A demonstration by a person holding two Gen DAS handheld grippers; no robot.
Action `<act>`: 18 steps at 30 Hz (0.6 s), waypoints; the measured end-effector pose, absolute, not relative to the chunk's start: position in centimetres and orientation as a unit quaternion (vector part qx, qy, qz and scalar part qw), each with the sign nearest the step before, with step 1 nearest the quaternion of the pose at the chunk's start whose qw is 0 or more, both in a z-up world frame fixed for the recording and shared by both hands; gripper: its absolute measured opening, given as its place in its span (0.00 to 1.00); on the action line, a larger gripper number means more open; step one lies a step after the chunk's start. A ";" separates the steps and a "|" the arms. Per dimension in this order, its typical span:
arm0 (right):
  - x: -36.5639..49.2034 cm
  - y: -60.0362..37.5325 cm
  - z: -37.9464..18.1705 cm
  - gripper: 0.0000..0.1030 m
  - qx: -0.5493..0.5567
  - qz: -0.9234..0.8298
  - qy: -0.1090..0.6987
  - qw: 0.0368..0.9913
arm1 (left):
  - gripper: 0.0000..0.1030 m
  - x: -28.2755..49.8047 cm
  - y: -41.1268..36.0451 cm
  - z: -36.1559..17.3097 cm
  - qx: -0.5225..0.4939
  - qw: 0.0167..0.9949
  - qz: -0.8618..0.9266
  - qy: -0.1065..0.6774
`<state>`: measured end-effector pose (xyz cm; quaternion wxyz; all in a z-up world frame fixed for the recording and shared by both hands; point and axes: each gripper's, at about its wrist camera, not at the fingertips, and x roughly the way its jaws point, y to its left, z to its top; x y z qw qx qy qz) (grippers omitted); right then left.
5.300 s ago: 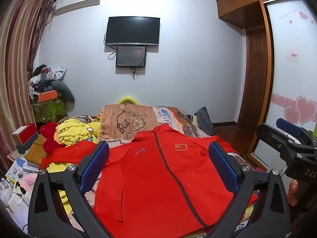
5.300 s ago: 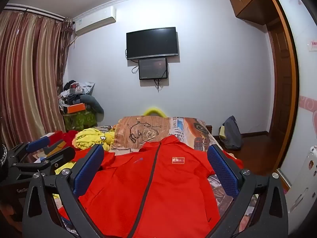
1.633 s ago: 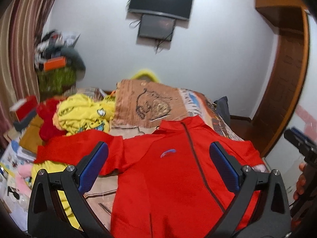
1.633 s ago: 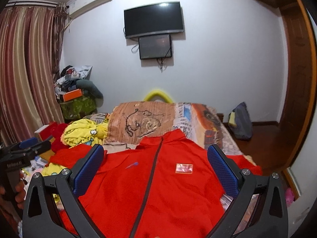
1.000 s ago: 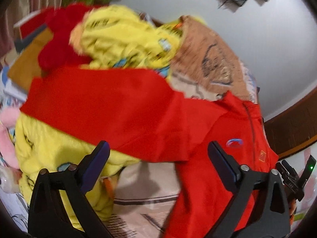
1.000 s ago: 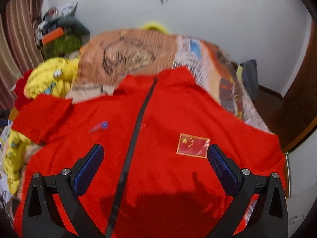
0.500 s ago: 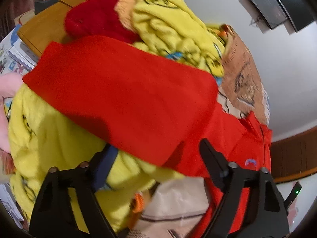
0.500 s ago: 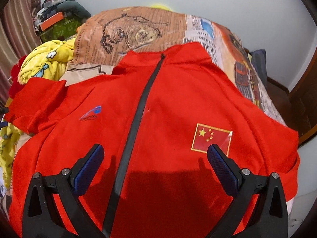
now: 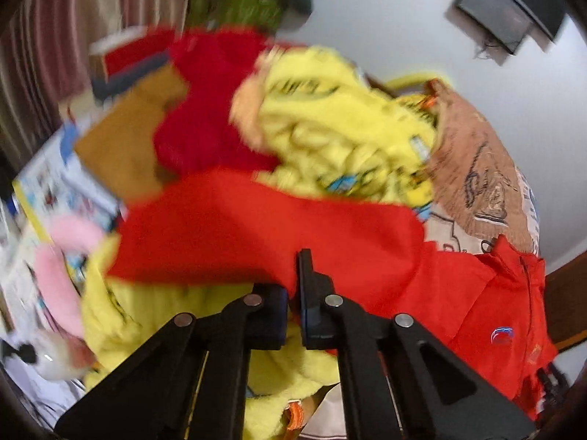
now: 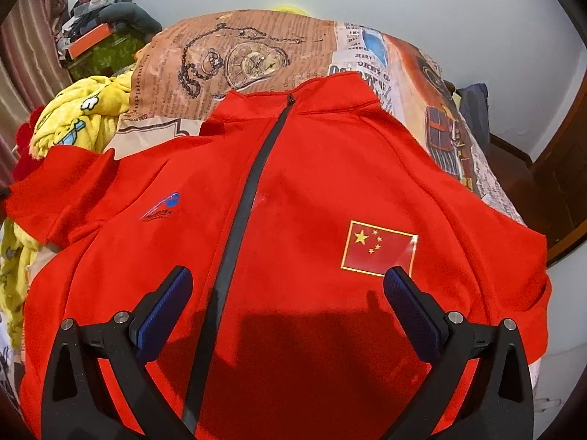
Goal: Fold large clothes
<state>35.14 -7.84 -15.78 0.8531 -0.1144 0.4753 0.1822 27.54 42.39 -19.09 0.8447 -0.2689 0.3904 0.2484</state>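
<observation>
Both views come from fisheye cameras riding on hand-held grippers, each looking forward and steeply down along its own fingers. The right wrist view sits close above the chest of the red jacket (image 10: 315, 198), facing its collar and the wall beyond. The left wrist view, blurred, hangs close over the jacket's outstretched sleeve (image 9: 264, 231), beside the yellow blanket (image 9: 341, 135). Both views share the jacket, that blanket and the printed bedspread (image 10: 249, 51).
</observation>
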 end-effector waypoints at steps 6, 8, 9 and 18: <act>34.7 -8.6 -14.4 1.00 -0.112 0.187 0.465 0.858 | 0.02 29.8 37.9 -11.5 -0.232 0.895 0.201 0.325; 34.5 -8.9 -13.9 1.00 -0.107 0.190 0.461 0.860 | 0.02 30.6 35.9 -9.3 -0.219 0.908 0.182 0.308; 34.5 -9.3 -13.5 1.00 -0.103 0.189 0.459 0.862 | 0.02 31.0 34.6 -8.2 -0.211 0.915 0.171 0.299; 34.5 -12.1 -11.4 1.00 -0.094 0.182 0.438 0.875 | 0.02 36.8 22.6 -4.4 -0.166 0.940 0.055 0.294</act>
